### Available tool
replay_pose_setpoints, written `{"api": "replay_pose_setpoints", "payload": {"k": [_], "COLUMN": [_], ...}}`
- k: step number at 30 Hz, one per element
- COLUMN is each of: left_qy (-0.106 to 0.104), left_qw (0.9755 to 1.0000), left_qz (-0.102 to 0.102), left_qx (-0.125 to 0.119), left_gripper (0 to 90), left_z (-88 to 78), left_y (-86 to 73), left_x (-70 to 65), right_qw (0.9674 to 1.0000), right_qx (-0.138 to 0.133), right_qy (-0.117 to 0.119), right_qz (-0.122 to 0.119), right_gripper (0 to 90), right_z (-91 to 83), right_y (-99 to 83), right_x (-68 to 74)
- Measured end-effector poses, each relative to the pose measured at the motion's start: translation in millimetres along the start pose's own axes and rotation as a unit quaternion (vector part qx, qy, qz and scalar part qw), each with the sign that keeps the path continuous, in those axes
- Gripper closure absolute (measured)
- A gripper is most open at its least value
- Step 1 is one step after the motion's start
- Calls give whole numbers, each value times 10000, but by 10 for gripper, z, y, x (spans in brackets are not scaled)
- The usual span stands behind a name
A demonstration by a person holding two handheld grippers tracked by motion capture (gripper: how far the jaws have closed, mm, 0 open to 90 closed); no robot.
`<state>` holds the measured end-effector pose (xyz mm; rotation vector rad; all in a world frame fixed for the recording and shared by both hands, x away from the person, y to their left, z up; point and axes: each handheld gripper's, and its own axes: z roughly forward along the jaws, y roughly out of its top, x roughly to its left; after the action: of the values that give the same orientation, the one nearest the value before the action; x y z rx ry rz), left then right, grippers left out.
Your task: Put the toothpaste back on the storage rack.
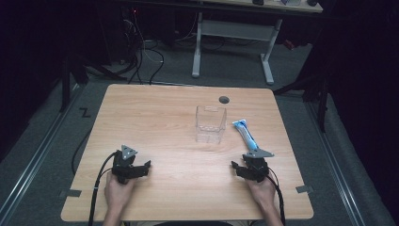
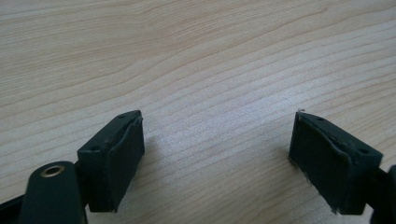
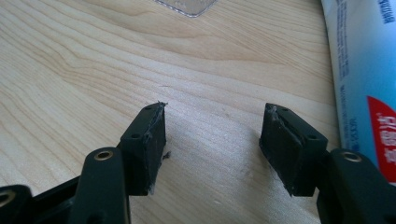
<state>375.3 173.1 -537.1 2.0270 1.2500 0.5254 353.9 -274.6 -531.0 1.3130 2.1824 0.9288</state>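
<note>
A clear plastic box (image 1: 210,124) stands upright near the middle of the wooden table (image 1: 155,108). To its right lies a blue and white tube (image 1: 246,134), also seen as a tube (image 3: 364,79) at the right edge of the right gripper view. My right gripper (image 1: 237,168) rests low on the table just in front of the tube, open and empty; in its own view the right gripper (image 3: 212,140) has bare wood between its jaws. My left gripper (image 1: 142,168) sits at the front left, open and empty, and the left gripper (image 2: 217,144) frames bare wood.
A round grommet hole (image 1: 224,99) sits near the table's far edge. A corner of the clear box (image 3: 187,5) shows at the top of the right gripper view. Beyond the table stand a white desk frame (image 1: 233,40) and floor cables (image 1: 146,52).
</note>
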Motion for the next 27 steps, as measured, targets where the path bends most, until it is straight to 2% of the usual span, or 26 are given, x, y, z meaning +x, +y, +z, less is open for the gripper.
{"api": "replay_pose_setpoints", "payload": {"k": [27], "left_qy": [-6], "left_qw": [10000], "left_qz": [-8], "left_qx": [-4], "left_gripper": [186], "left_z": [0], "left_y": [0], "left_x": [2], "right_qw": [10000], "right_qx": [9], "right_qy": [-15], "right_qz": [27], "right_gripper": [390], "right_z": [2], "right_y": [2], "right_x": [5]}}
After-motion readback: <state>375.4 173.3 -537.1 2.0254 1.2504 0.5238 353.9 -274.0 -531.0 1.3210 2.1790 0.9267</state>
